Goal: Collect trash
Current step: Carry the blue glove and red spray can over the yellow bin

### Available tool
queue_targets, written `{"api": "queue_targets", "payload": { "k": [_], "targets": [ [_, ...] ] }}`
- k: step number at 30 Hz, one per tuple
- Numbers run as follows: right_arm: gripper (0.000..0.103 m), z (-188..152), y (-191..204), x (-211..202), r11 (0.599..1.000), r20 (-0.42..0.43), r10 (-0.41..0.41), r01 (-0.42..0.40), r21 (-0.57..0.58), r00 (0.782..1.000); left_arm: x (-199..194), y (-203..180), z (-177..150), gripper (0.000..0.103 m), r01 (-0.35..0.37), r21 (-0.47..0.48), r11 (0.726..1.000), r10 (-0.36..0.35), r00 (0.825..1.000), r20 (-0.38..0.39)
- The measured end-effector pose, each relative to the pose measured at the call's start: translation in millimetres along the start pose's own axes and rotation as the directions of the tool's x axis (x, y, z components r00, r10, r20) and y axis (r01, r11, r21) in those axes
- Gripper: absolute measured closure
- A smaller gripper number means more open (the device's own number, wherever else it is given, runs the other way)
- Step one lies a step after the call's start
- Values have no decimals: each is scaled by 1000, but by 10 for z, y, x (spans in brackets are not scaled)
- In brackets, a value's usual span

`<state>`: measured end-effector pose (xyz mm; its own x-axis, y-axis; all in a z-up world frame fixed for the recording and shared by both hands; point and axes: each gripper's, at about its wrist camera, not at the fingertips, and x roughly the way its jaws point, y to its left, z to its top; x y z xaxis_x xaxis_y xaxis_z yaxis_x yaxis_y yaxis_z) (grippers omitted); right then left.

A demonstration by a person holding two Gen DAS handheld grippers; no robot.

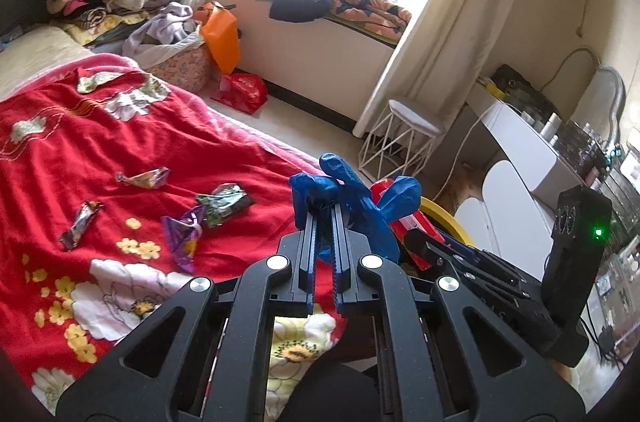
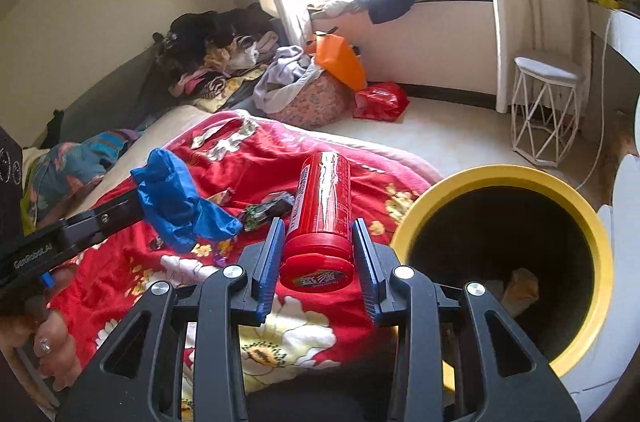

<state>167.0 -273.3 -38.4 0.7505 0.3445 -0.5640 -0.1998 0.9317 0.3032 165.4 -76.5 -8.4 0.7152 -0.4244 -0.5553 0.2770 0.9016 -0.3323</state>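
Observation:
My left gripper (image 1: 325,212) is shut on a crumpled blue glove (image 1: 356,198), which hangs over the edge of the red blanket (image 1: 120,142); from the right wrist view the same glove (image 2: 180,198) shows at the left. My right gripper (image 2: 318,226) is shut on a red cylindrical canister (image 2: 320,206), lid toward the camera, held just left of a yellow-rimmed bin (image 2: 600,262). The canister (image 1: 412,226) and the bin's rim (image 1: 448,218) peek out behind the glove in the left wrist view. Several wrappers (image 1: 148,178) lie on the blanket.
A white wire stool (image 2: 546,110) stands on the floor beyond the bin. An orange bag (image 2: 340,60), a red bag (image 2: 380,100) and a clothes-filled basket (image 2: 312,98) sit by the window ledge. White furniture (image 1: 516,158) lines the right wall. A brown scrap (image 2: 520,288) lies inside the bin.

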Motion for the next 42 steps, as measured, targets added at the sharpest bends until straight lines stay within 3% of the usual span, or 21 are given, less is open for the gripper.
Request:
{"api": "queue_targets", "payload": {
  "k": [22,42],
  "targets": [
    [70,-9,-651,-316,988,52,-124,118,100,991,305,-567,-43,99,91,87,992,-87,995,-46],
    [70,-92,-1244,-411,953,42,-238,225,203,970,766,-1062,-205,99,154,168,974,-133,982,-130]
  ]
}}
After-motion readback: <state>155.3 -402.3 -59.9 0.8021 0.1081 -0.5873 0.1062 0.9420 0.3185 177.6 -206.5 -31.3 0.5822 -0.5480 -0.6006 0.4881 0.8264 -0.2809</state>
